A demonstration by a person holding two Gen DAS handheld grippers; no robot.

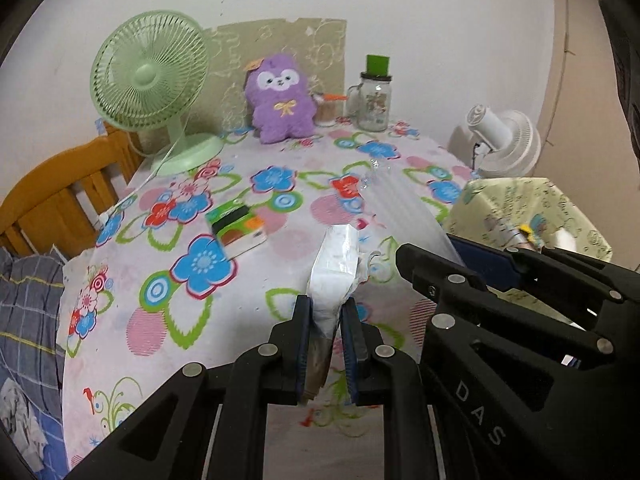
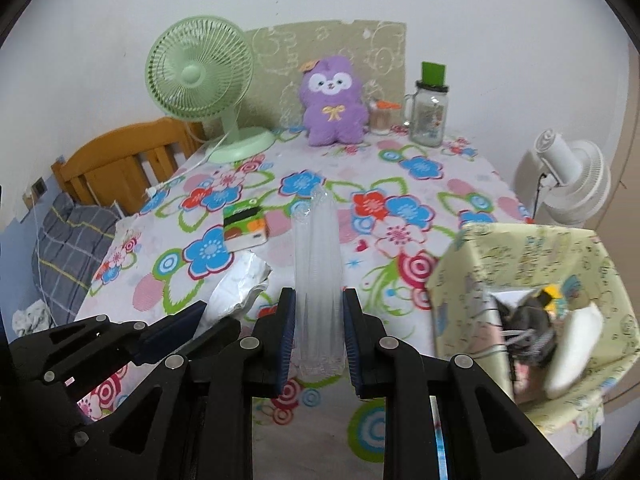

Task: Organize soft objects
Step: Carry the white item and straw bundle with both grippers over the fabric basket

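Black grippers (image 1: 326, 344), blue fingers (image 2: 285, 340), silver rivets

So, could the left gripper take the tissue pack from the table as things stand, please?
Probably not yet: the left gripper is shut on a crumpled white packet. The tissue pack itself lies uncovered on the table.

The left gripper (image 1: 326, 344) points down toward 12 o'clock, jaws nearly shut, pinching a white pouch (image 1: 334, 268). The right gripper (image 2: 319, 340), just beside it at 3 o'clock, points the same way, its pads clamping a clear sleeve (image 2: 318, 280).
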